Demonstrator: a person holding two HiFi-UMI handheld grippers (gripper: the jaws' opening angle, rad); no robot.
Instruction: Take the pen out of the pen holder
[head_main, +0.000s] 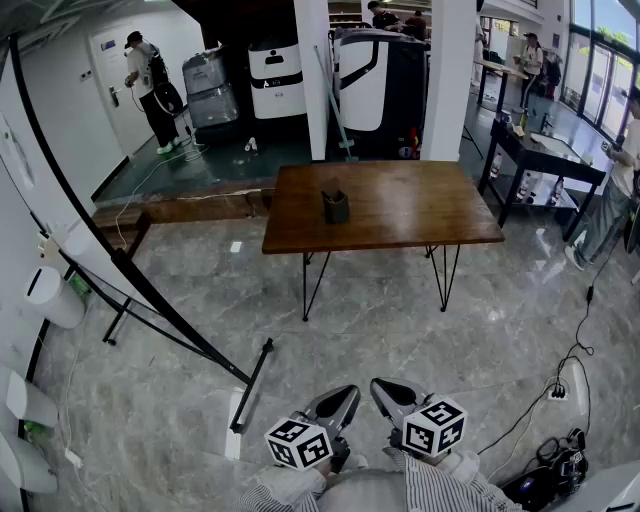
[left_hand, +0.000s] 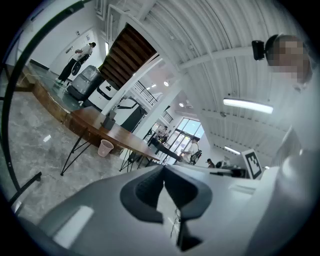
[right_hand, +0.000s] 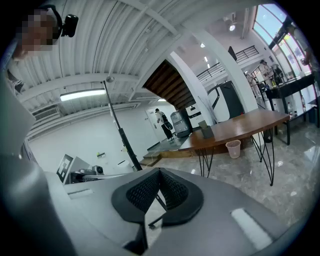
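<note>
A dark pen holder (head_main: 336, 206) stands near the middle of a brown wooden table (head_main: 420, 220) several steps ahead of me. It shows small in the left gripper view (left_hand: 108, 121) and the right gripper view (right_hand: 206, 131). No pen can be made out at this distance. My left gripper (head_main: 350, 393) and right gripper (head_main: 381, 386) are held close to my body at the bottom of the head view, far from the table. Both are shut with nothing between the jaws, tips meeting (left_hand: 163, 168) (right_hand: 159, 171).
A black slanted stand leg (head_main: 130, 270) with a foot bar (head_main: 250, 385) crosses the floor at left. Cables and a power strip (head_main: 556, 392) lie at right. A pink waste bin (right_hand: 233, 148) stands under the table. A black side table (head_main: 545, 160) and people stand beyond.
</note>
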